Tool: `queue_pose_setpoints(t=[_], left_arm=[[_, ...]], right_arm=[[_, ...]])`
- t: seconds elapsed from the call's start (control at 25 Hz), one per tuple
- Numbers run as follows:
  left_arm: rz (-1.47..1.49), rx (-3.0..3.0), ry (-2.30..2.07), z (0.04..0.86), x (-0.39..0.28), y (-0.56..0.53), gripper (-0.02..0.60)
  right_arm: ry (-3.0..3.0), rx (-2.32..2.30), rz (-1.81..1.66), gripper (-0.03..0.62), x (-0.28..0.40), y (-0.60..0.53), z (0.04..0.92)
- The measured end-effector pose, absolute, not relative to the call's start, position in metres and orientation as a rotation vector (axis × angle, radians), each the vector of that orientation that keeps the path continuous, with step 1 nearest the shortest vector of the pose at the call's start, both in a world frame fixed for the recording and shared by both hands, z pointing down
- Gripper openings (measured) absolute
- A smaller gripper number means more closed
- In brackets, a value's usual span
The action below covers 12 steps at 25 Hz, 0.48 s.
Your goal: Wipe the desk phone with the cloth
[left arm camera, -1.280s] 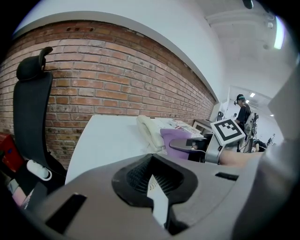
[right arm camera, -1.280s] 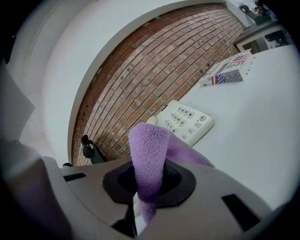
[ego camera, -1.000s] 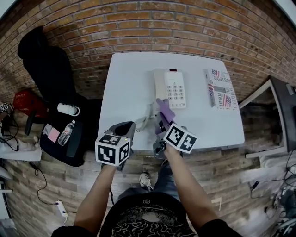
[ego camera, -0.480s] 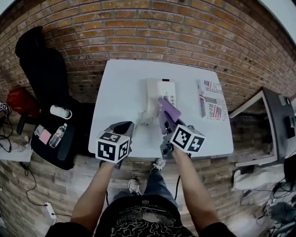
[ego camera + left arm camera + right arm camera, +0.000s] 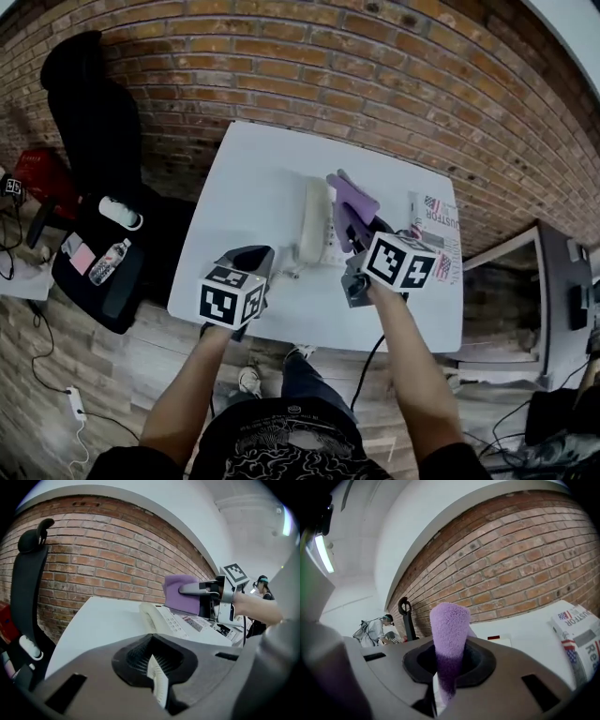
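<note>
A white desk phone (image 5: 317,223) lies on the white table (image 5: 253,178), its handset on the left side. My right gripper (image 5: 359,228) hovers above the phone's keypad side, shut on a purple cloth (image 5: 352,199) that sticks up out of the jaws. In the right gripper view the cloth (image 5: 449,634) stands pinched between the jaws, with the phone's top edge (image 5: 497,640) just behind it. My left gripper (image 5: 251,259) hangs at the table's near left edge, shut with nothing in it. From there the phone (image 5: 164,618) and the cloth (image 5: 180,592) show ahead to the right.
A folded newspaper (image 5: 437,223) lies on the table right of the phone. A black office chair (image 5: 89,141) stands left of the table, with a bottle (image 5: 105,261) on its seat. A brick wall (image 5: 309,66) runs behind. Another person (image 5: 262,585) is far off.
My right gripper has carried the cloth forward and to the right, from the table's near edge to above the phone. The left gripper has hardly moved. The head camera has shifted.
</note>
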<state>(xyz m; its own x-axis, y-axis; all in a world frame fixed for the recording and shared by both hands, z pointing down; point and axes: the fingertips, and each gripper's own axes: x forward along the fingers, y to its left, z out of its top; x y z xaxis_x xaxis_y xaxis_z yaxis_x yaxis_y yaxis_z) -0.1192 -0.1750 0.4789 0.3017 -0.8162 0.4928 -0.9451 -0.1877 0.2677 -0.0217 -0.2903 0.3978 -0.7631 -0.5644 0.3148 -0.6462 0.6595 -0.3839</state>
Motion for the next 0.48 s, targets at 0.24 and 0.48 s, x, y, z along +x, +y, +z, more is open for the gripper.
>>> queue_pose_setpoints(t=[0.24, 0.48], left_arm=[[0.278, 1.995, -1.619, 0.485, -0.133, -0.194, 0.006], [0.256, 1.939, -1.678, 0.487, -0.151, -0.202, 0.006]], right_arm=[[-2.682, 0.778, 0.550, 0.048, -0.058, -0.331, 0.388], [-2.617, 0.528, 0.361, 0.047, -0.101, -0.363, 0.389]])
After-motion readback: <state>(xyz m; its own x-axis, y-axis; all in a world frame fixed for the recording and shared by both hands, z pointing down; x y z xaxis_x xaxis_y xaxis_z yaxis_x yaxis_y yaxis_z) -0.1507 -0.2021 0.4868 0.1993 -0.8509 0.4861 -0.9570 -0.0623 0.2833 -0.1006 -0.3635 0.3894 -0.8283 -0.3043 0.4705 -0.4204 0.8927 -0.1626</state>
